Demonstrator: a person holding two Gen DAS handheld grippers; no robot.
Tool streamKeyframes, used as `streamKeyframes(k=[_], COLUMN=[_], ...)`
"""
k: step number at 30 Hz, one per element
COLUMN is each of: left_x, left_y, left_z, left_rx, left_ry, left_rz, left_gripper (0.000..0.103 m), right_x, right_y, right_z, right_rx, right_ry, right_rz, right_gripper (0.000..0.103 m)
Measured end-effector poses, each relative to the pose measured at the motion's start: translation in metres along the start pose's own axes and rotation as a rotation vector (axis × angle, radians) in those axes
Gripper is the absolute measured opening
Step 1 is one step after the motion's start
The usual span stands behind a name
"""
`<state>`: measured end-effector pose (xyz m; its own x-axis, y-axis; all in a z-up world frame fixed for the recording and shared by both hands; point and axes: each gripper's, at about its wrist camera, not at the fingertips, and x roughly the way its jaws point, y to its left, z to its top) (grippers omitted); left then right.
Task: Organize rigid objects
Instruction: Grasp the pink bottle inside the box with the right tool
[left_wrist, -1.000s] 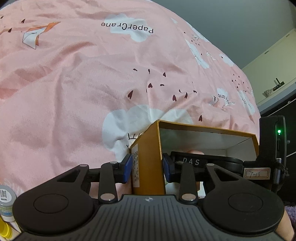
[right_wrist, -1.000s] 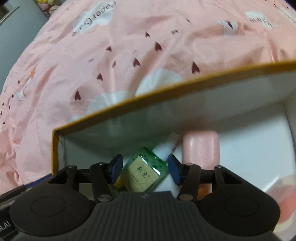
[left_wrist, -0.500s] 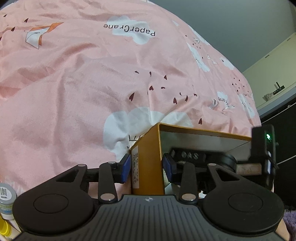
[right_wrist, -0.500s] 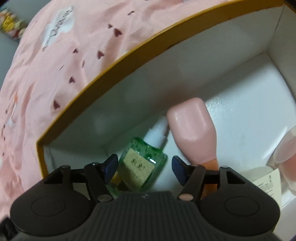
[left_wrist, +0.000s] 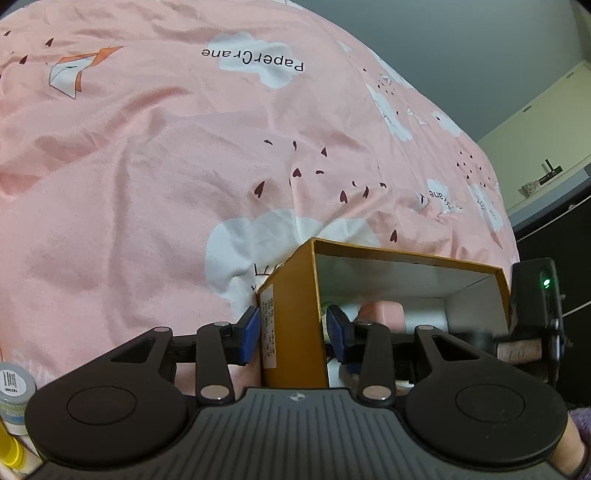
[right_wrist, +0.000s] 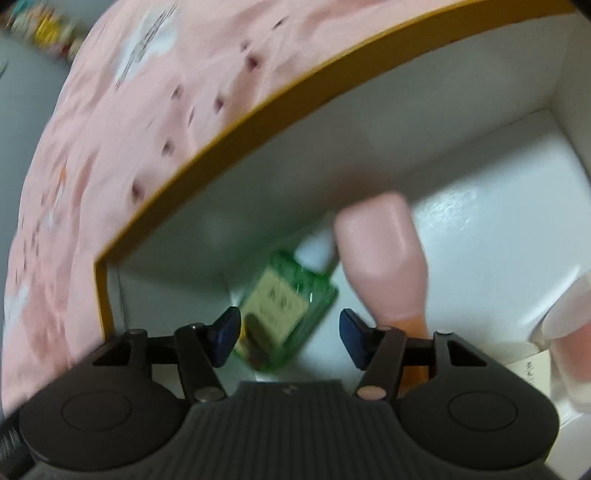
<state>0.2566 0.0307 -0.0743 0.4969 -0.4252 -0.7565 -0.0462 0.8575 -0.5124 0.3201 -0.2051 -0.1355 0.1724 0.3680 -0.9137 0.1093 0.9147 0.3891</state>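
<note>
My left gripper (left_wrist: 291, 334) straddles the near end wall of the mustard-yellow cardboard box with the white inside (left_wrist: 291, 314), one blue pad (left_wrist: 249, 334) outside by the printed label, the other inside. There's a sliver of gap at each pad, so I can't tell whether it's truly clamping or only bracketing the wall. Either way I read it as steadying the box on the pink bedsheet printed with clouds and hearts (left_wrist: 147, 166).

My right gripper (right_wrist: 289, 332) is down inside the box, jaws spread wide, holding nothing. The view is smeared with motion. Between and just beyond the pads lies a small green glass bottle with a beige label and white cap (right_wrist: 291, 295), flat on the box floor, cap pointing away from me. Touching it on the right, a pale pink plastic bottle (right_wrist: 384, 254) lies alongside. At the far right edge there's a translucent pinkish container (right_wrist: 569, 332) next to a white paper tag (right_wrist: 532, 365).

So my judgement: the placing step is at its tail end, with the green bottle resting in the box and no pad on it. Next I want to lift the right gripper straight up and out, keeping clear of the yellow rim and not nudging the two bottles. Outside, at the left camera's lower left corner, a grey-capped jar (left_wrist: 16, 398) and something yellow (left_wrist: 9, 450) wait; they look like candidates for the next pick.
</note>
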Motion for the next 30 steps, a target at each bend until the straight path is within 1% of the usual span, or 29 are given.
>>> streamKeyframes(k=[2,3,4,5,6,8,9,13,14,17,19,21,22,25,26,27,28,30], left_x=[0.0,0.001,0.001,0.001,0.002,0.001,0.001,0.001,0.001,0.001,0.001,0.003,0.003,0.003,0.003,0.003,0.002,0.001], left_y=[0.0,0.0,0.0,0.0,0.0,0.001,0.002,0.003,0.003,0.002,0.002,0.003,0.002,0.001,0.0,-0.001,-0.002,-0.003], left_z=[0.0,0.0,0.0,0.0,-0.001,0.0,0.0,-0.001,-0.001,-0.002,-0.003,-0.005,-0.005,-0.007,-0.008,-0.008,-0.009,-0.011], left_rx=[-0.001,-0.003,-0.003,-0.003,-0.004,-0.006,-0.009,-0.01,-0.008,-0.006,-0.009,-0.012,-0.013,-0.014,-0.014,-0.014,-0.013,-0.011], left_ry=[-0.001,-0.001,0.0,0.002,0.004,0.004,0.002,0.002,0.001,0.002,0.006,0.009,0.01,0.008,0.008,0.007,0.007,0.005], left_rz=[0.001,0.001,0.002,0.003,0.004,0.005,0.009,0.007,0.009,0.01,0.007,0.005,0.004,-0.002,-0.003,-0.005,-0.006,-0.005], left_gripper=[0.044,0.044,0.044,0.044,0.044,0.044,0.044,0.044,0.044,0.044,0.044,0.044,0.044,0.044,0.044,0.044,0.044,0.044], right_x=[0.007,0.009,0.01,0.013,0.014,0.016,0.017,0.017,0.018,0.016,0.01,-0.007,-0.018,-0.04,-0.045,-0.051,-0.053,-0.05], right_y=[0.007,0.01,0.013,0.017,0.02,0.026,0.03,0.039,0.042,0.038,0.034,0.032,0.03,0.025,0.023,0.018,0.015,0.008], right_z=[-0.003,-0.007,-0.01,-0.013,-0.015,-0.015,-0.014,-0.008,-0.007,-0.006,-0.006,-0.007,-0.011,-0.015,-0.013,-0.014,-0.013,-0.004], right_rx=[-0.123,-0.175,-0.219,-0.267,-0.296,-0.339,-0.353,-0.373,-0.383,-0.358,-0.358,-0.383,-0.4,-0.436,-0.447,-0.453,-0.45,-0.443], right_ry=[0.094,0.119,0.137,0.143,0.14,0.119,0.109,0.048,0.039,0.014,0.018,0.011,-0.008,-0.091,-0.126,-0.152,-0.175,-0.177], right_rz=[-0.019,-0.023,-0.041,-0.073,-0.092,-0.087,-0.077,-0.03,-0.029,0.001,0.02,0.045,0.041,-0.013,-0.047,-0.08,-0.125,-0.187], right_gripper=[0.05,0.045,0.031,0.025,0.016,0.013,0.007,0.005,0.005,0.006,0.014,0.015,0.024,0.037,0.042,0.052,0.059,0.059])
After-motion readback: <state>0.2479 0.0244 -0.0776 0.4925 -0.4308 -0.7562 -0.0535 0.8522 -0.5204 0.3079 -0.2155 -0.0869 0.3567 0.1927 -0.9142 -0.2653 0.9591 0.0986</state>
